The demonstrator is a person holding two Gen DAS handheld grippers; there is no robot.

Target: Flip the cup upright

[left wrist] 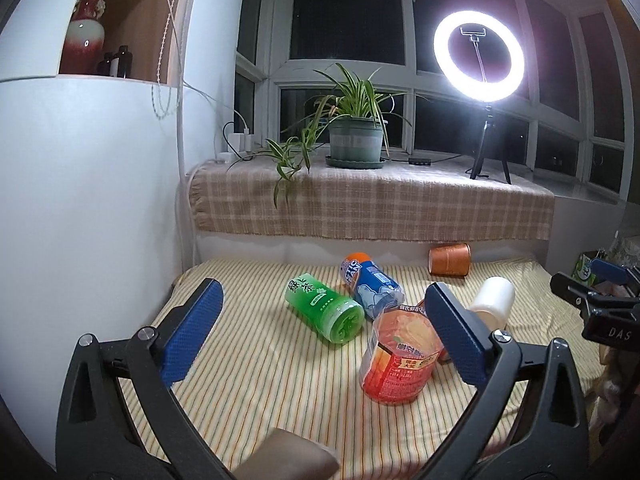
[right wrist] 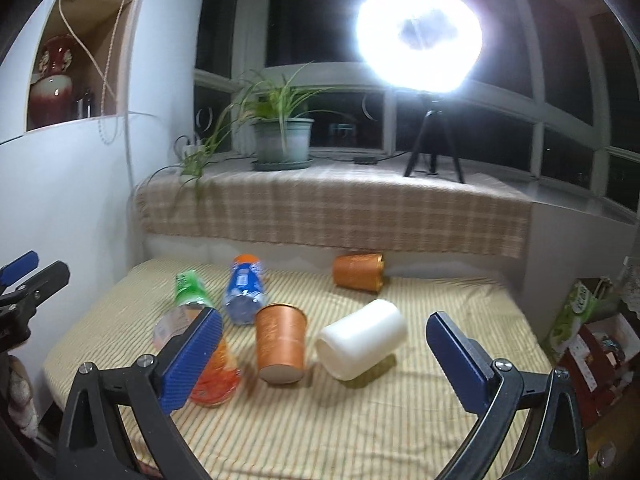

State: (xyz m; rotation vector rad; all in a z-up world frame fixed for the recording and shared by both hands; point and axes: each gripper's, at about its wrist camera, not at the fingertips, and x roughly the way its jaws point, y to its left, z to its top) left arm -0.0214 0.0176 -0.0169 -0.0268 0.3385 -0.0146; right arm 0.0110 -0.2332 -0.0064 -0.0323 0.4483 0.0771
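Note:
A white cup [right wrist: 362,345] lies on its side on the striped cloth [right wrist: 360,432], mouth toward me on the left; it also shows in the left wrist view [left wrist: 493,300]. An orange cup [right wrist: 280,344] lies beside it on the left, base toward me. A second orange cup [right wrist: 358,271] lies on its side at the back; it also shows in the left wrist view [left wrist: 450,260]. My right gripper [right wrist: 324,360] is open and empty, in front of the two near cups. My left gripper [left wrist: 320,336] is open and empty, above the bottles.
A green bottle [left wrist: 324,307], a blue bottle [left wrist: 370,282] and an orange-red bottle [left wrist: 400,356] lie on the cloth to the left. Behind, a checked ledge [left wrist: 372,204] holds a potted plant [left wrist: 354,136] and a ring light [left wrist: 479,54]. Boxes [right wrist: 588,332] stand at the right.

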